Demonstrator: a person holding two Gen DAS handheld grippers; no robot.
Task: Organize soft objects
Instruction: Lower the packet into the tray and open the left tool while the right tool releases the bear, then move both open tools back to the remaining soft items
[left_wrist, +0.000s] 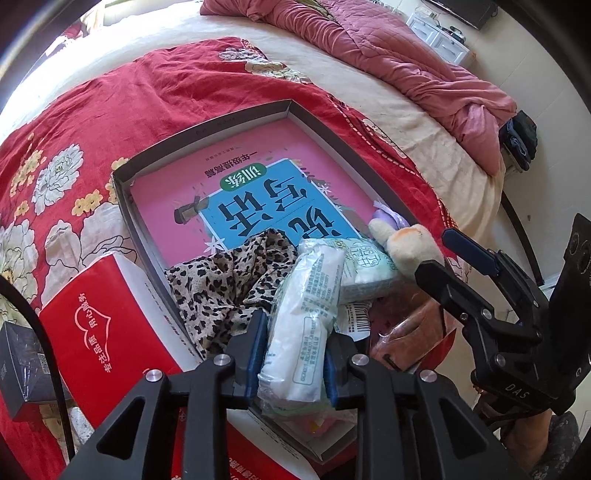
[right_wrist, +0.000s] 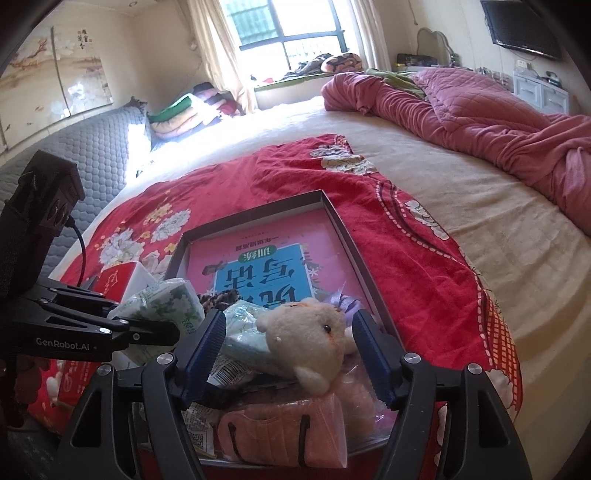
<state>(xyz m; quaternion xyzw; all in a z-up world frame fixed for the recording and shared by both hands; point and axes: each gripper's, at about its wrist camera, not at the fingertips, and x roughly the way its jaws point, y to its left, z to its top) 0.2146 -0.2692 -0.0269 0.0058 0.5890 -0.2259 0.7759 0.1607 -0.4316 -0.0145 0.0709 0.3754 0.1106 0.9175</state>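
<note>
Bedspread (left_wrist: 177, 92) red with white and yellow flowers; quilt (left_wrist: 406, 62) pink, stitched; book cover (left_wrist: 236, 199) pink and blue; cloth (left_wrist: 221, 288) leopard-print; plush toy (right_wrist: 306, 339) cream.

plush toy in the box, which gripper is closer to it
Right. The right gripper has its open fingers either side of the plush toy; the left gripper sits off to one side, around a tissue pack.

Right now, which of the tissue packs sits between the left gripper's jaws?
The white pack with green print, standing lengthwise between the left gripper's blue pads. The pale green pack lies further in, against the plush toy.
</note>
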